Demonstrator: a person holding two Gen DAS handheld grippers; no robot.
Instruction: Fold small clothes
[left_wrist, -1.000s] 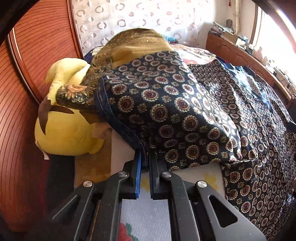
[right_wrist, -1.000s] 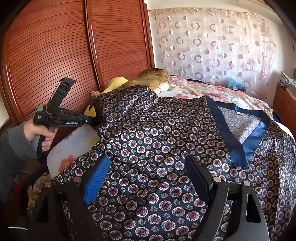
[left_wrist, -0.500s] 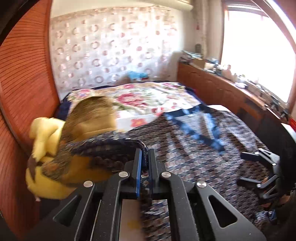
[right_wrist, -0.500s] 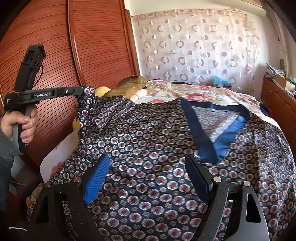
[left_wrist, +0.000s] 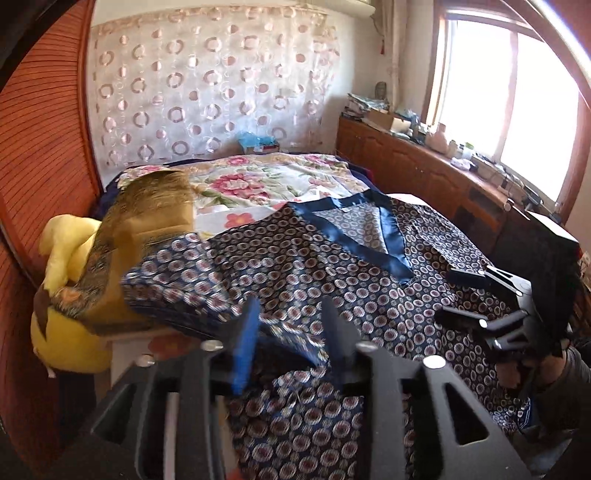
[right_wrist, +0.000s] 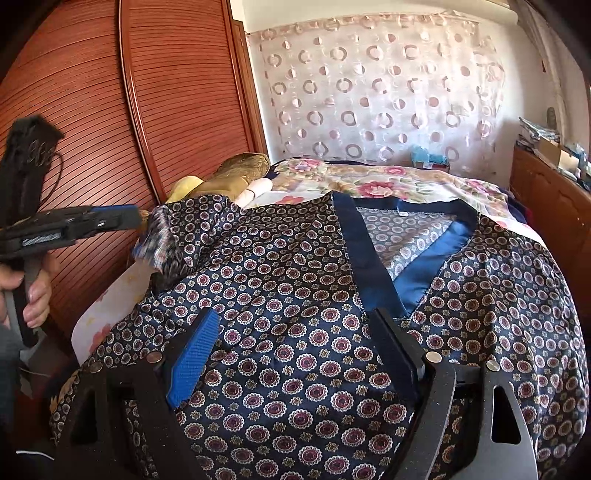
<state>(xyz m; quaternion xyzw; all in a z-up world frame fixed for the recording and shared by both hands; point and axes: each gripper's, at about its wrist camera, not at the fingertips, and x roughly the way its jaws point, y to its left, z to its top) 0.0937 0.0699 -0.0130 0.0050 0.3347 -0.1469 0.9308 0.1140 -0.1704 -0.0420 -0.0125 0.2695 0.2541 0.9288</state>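
Note:
A navy patterned satin top (right_wrist: 303, 280) with a blue V-neck band (right_wrist: 373, 266) lies spread on the bed; it also shows in the left wrist view (left_wrist: 351, 280). My left gripper (left_wrist: 290, 314) is open just above the garment's left sleeve (left_wrist: 177, 280), which falls loose and blurred below it. In the right wrist view the left gripper (right_wrist: 138, 218) is at the far left beside the dropped sleeve (right_wrist: 166, 240). My right gripper (right_wrist: 291, 328) is open and empty, hovering over the lower front of the top.
A floral bedsheet (left_wrist: 258, 184) covers the bed. A yellow plush toy (left_wrist: 62, 332) and a gold-brown cushion (left_wrist: 147, 214) lie at the left edge by the wooden wardrobe doors (right_wrist: 110, 110). A cluttered wooden sideboard (left_wrist: 443, 173) runs along the right under the window.
My left gripper lifted the sleeve up and over the top, then opened; the sleeve has left its jaws and is dropping. The right gripper stayed open over the lower front.

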